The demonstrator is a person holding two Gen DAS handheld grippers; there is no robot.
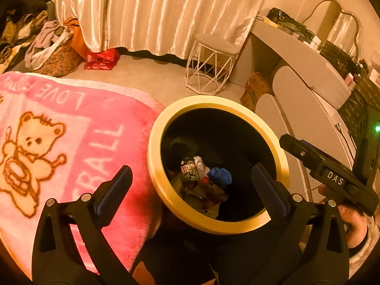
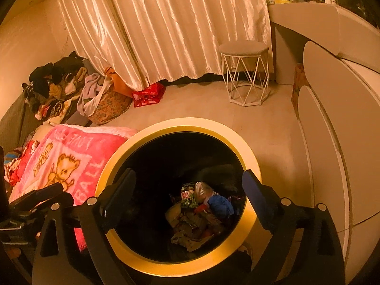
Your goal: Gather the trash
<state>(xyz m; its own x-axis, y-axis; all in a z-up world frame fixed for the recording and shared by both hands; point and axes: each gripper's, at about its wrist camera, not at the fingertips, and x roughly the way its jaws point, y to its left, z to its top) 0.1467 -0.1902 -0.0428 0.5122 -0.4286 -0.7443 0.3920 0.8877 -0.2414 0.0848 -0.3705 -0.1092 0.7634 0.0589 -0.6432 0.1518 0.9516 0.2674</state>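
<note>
Above the round yellow-rimmed black trash bin (image 2: 133, 147), the left gripper (image 1: 191, 178) and right gripper (image 2: 191, 185) are held spread wide, empty; crumpled wrappers (image 2: 190, 218) are seen inside.

Pink teddy-bear blanket (image 1: 59, 142), white wire stool (image 2: 244, 71), satin curtain (image 2: 166, 23), clothes pile (image 2: 59, 80).

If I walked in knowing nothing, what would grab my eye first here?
Probably the round bin with its yellow rim, dead centre beneath both open grippers, with wrappers and a crumpled blue piece lying at its dark bottom. Next, the bright pink teddy-bear blanket pressed against the bin's left side. Behind them hangs a shiny cream curtain, with a white wire-frame stool on the floor near it.
</note>
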